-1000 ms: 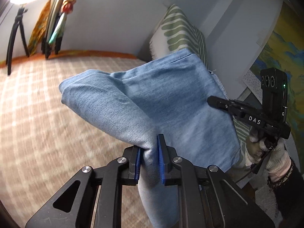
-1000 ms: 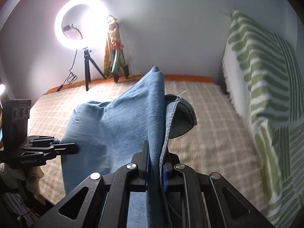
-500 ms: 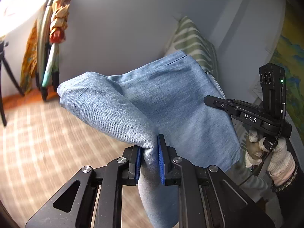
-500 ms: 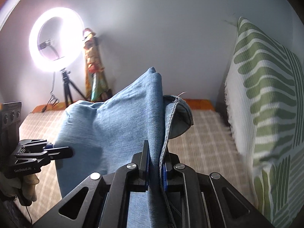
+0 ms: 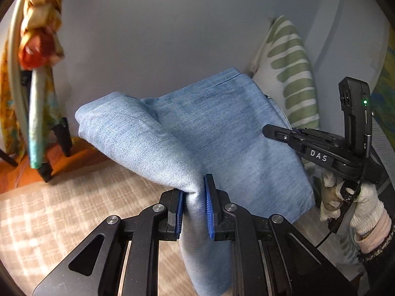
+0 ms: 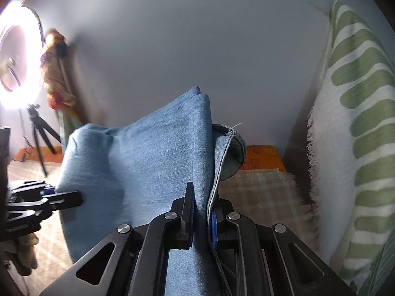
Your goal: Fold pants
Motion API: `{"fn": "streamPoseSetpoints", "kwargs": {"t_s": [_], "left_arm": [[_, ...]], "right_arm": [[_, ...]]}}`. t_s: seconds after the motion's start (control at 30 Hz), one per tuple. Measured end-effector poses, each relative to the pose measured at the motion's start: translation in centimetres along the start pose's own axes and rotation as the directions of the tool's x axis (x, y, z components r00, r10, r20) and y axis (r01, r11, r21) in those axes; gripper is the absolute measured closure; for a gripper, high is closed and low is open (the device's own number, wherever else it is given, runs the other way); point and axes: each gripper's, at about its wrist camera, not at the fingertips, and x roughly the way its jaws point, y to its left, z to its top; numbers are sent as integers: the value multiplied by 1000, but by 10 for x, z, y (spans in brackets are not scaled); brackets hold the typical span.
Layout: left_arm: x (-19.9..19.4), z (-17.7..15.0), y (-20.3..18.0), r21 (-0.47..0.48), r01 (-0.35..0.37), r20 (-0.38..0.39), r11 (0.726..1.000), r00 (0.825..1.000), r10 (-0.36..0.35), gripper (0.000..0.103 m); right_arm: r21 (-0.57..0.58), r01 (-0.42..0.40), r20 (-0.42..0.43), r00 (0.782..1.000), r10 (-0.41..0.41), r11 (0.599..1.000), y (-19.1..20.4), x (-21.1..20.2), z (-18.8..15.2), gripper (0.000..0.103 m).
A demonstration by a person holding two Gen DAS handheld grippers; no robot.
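Observation:
Light blue denim pants (image 5: 217,133) hang folded in the air between both grippers, above a checked beige bedspread (image 5: 69,212). My left gripper (image 5: 193,192) is shut on one folded edge of the pants, blue pads pinching the cloth. My right gripper (image 6: 201,197) is shut on the other edge, where a hem with pale stitching (image 6: 226,148) sticks out. The right gripper (image 5: 276,130) also shows at the right of the left wrist view, held by a white-gloved hand (image 5: 358,204). The left gripper (image 6: 69,197) shows at the left of the right wrist view.
A green-and-white leaf-patterned pillow (image 6: 358,135) stands upright against the grey wall at the right. A lit ring light on a tripod (image 6: 14,56) and a bundle of orange patterned cloth (image 5: 42,24) stand at the left by the wall. An orange strip (image 6: 261,157) borders the bedspread.
Both grippers have carried the pants toward the wall and pillow; the wall fills more of each view and the ring light has slid to the left edge. The grips have not changed.

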Motion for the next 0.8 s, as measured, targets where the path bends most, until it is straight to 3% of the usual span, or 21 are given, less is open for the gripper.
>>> {"fn": "streamPoseSetpoints", "kwargs": {"t_s": [0.13, 0.2, 0.23, 0.33, 0.4, 0.43, 0.63, 0.8], "left_arm": [[18, -2, 7, 5, -53, -32, 999, 998, 53, 89], [21, 1, 6, 7, -76, -47, 997, 996, 76, 87], [21, 1, 7, 13, -87, -46, 996, 995, 87, 87], [11, 3, 8, 38, -124, -12, 992, 992, 124, 77], [7, 5, 10, 26, -124, -11, 992, 992, 125, 55], [4, 5, 10, 14, -129, -11, 992, 992, 129, 51], [-20, 0, 0, 48, -134, 5, 990, 991, 134, 51], [-38, -1, -22, 84, -145, 35, 986, 989, 143, 44]], "right_arm": [[-1, 50, -26, 998, -50, 999, -5, 25, -2, 91], [18, 107, -19, 994, -107, 994, -9, 27, -2, 77], [30, 96, -12, 995, -96, 995, -12, 25, -2, 67], [46, 88, 7, 996, -89, 995, -16, 15, -3, 65], [43, 94, 6, 996, -94, 995, -14, 12, -2, 60], [46, 94, 5, 995, -95, 994, -13, 9, -3, 58], [41, 99, 20, 995, -100, 994, -1, -14, -7, 45], [39, 100, 39, 994, -102, 994, 9, -42, -11, 35]]}}
